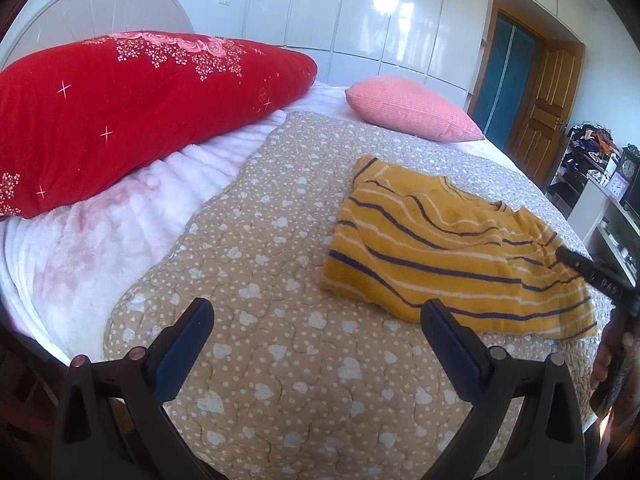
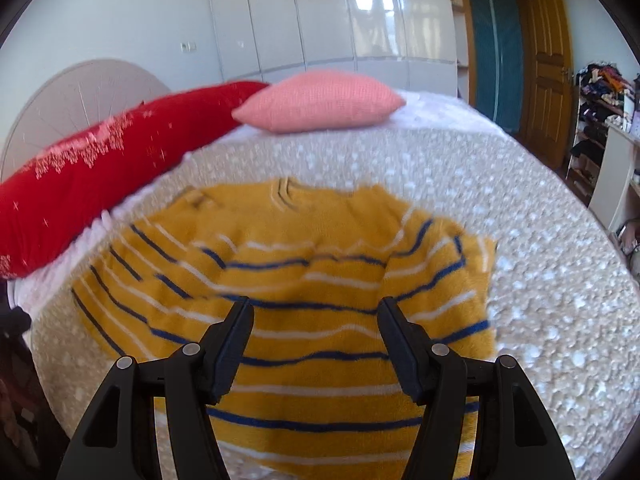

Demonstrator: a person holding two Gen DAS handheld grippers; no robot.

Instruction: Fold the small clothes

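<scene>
A small yellow sweater with navy and white stripes (image 1: 448, 248) lies flat on the beige heart-patterned quilt (image 1: 280, 280), with both sleeves folded in over its body. My left gripper (image 1: 316, 320) is open and empty above the quilt, to the left of the sweater's hem. My right gripper (image 2: 316, 320) is open and empty, hovering over the sweater (image 2: 304, 280) near its lower half. One of the right gripper's fingers (image 1: 576, 266) shows in the left wrist view at the sweater's right edge.
A red floral pillow (image 1: 132, 108) and a pink pillow (image 1: 412, 108) lie at the head of the bed on a white fluffy blanket (image 1: 120, 240). White wardrobes (image 2: 340, 12) stand behind. A wooden door (image 2: 548, 72) and cluttered shelves (image 2: 600, 100) are at the right.
</scene>
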